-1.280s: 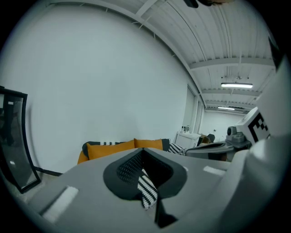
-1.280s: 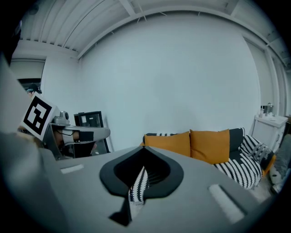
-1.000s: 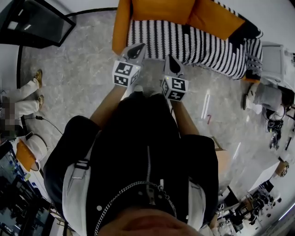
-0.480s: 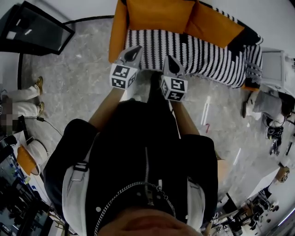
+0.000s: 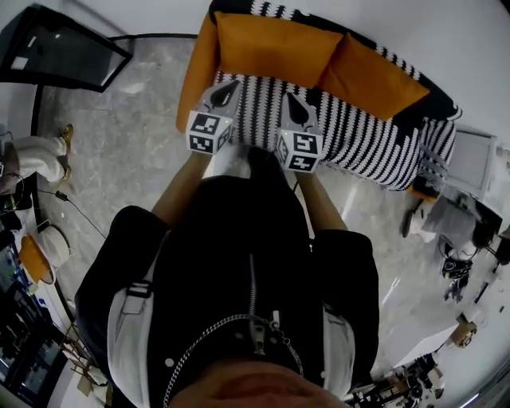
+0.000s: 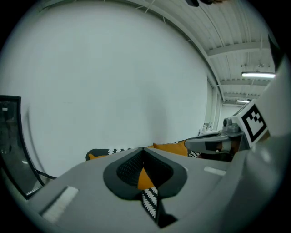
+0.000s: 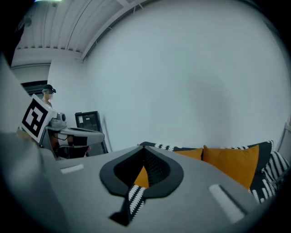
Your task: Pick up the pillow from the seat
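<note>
Both empty and clenched, left tongs (image 5: pixel 224 93) and right tongs (image 5: pixel 296 106) have advanced over the striped seat (image 5: pixel 358 143).

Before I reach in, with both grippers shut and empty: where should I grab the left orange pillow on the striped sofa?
Probably its top edge, coming from the front and above: the left orange pillow leans against the backrest, so that edge is exposed. Open the left gripper first.
</note>
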Demonstrator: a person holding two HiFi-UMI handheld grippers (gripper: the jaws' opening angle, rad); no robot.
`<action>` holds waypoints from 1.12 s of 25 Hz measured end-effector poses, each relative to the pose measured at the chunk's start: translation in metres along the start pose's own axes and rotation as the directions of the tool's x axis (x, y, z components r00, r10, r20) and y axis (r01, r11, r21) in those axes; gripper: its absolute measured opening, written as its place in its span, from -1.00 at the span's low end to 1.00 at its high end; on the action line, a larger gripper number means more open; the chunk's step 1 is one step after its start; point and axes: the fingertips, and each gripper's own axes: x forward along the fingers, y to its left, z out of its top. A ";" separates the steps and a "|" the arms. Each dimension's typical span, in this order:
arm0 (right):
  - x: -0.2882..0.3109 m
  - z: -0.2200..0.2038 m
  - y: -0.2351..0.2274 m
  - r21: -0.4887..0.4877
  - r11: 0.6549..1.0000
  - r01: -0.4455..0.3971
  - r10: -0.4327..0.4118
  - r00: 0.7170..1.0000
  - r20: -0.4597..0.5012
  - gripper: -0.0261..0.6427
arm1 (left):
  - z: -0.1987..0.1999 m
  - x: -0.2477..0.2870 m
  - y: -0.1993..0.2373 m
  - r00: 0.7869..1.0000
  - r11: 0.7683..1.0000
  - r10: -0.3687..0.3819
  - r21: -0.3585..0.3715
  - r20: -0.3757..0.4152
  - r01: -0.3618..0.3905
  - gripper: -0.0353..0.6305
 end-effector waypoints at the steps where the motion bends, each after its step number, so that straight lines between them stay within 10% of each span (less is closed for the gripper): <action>1: 0.010 0.007 -0.014 -0.002 1.000 -0.008 0.008 1.000 -0.001 -0.91 | 0.005 0.015 0.001 1.000 1.000 0.011 -0.001 -0.004 -0.011 -0.86; 13: 0.093 0.019 -0.110 0.057 0.997 -0.055 0.059 0.996 -0.071 -0.91 | 0.026 0.107 0.030 0.995 0.996 0.088 -0.009 -0.048 -0.089 -0.86; 28: 0.170 0.009 -0.190 0.127 0.987 0.102 -0.086 0.988 -0.127 -0.91 | 0.014 0.178 0.133 0.988 0.992 0.127 -0.003 -0.087 -0.127 -0.86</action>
